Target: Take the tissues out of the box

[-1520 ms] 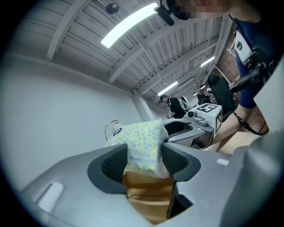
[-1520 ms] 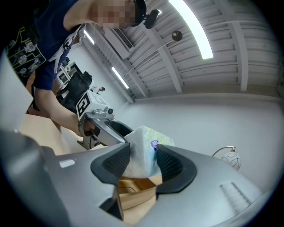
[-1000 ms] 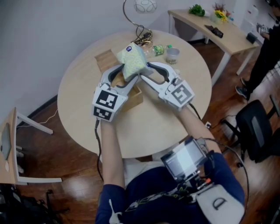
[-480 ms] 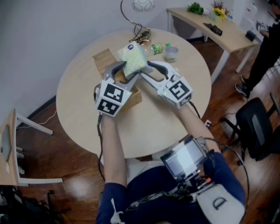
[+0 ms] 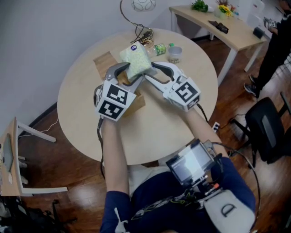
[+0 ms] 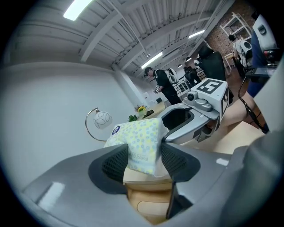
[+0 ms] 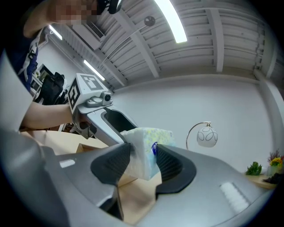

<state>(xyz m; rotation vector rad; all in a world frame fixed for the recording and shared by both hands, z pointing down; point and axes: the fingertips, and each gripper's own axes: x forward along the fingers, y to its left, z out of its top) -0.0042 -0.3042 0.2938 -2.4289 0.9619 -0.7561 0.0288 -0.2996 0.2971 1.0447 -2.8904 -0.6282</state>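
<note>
A soft tissue pack (image 5: 135, 60), white with yellow-green dots, hangs above an open wooden box (image 5: 137, 100) on the round table (image 5: 182, 118). My left gripper (image 5: 128, 74) is shut on the pack's lower left side and my right gripper (image 5: 146, 73) on its lower right. In the left gripper view the pack (image 6: 140, 144) is pressed between the left gripper's (image 6: 144, 162) ribbed pads, with the box (image 6: 146, 195) below. In the right gripper view the pack (image 7: 144, 150) is pinched in the right gripper (image 7: 143, 163) the same way, over the box (image 7: 133, 195).
Behind the pack stand a small green bottle (image 5: 159, 48), a clear cup (image 5: 174, 53), tangled cables (image 5: 143, 36) and a lamp (image 5: 138, 4). A desk (image 5: 213, 27) stands at the back right, with a black chair (image 5: 268, 132) and a person (image 5: 277, 45) at the right.
The left gripper has rolled a little, turning its marker cube. Both grippers keep hold of the pack above the box, almost in the same place.
</note>
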